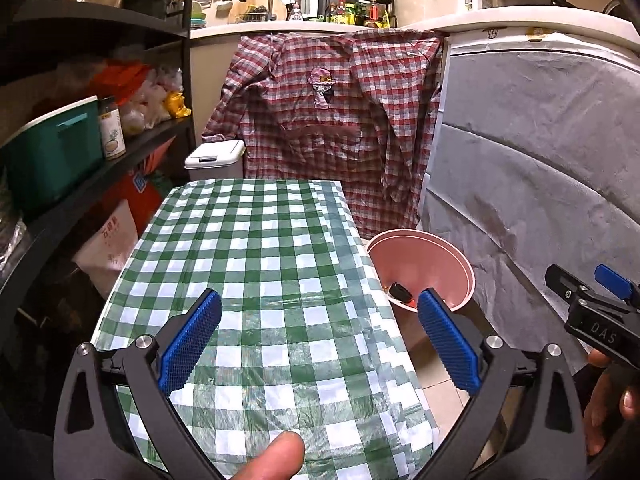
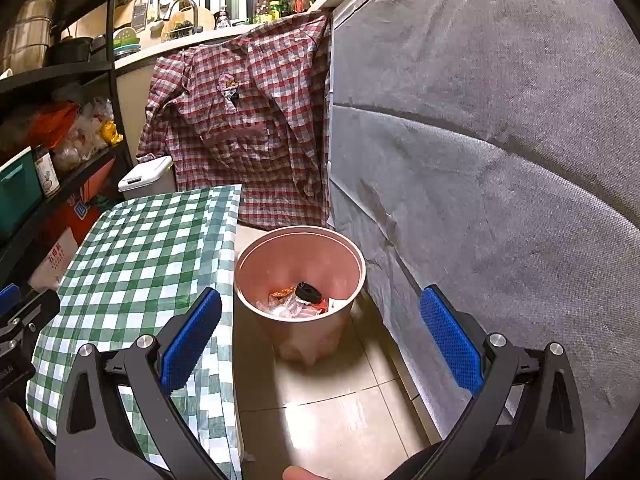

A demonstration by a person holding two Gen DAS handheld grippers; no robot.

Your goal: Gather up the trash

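My left gripper point(image 1: 318, 332) hangs over the green-checked tablecloth point(image 1: 256, 264), jaws spread wide with nothing between them. My right gripper point(image 2: 320, 332) is just as wide apart and empty, held above the floor tiles point(image 2: 340, 412) in the narrow lane between the table's right edge and the grey fabric-covered wall point(image 2: 500, 160). In that lane stands the pink trash bin point(image 2: 352, 256), just beside the hanging edge of the cloth; wrappers point(image 2: 292, 306) and a black round piece point(image 2: 307, 292) lie at its bottom. From the left view the bin point(image 1: 424, 256) sits just past the table's right edge. The far end of the table meets a red plaid shirt point(image 1: 332, 120) draped from the counter, with a white lidded bin point(image 1: 214, 158) beside it and dark shelving point(image 1: 80, 184) of jars and bags along the left.
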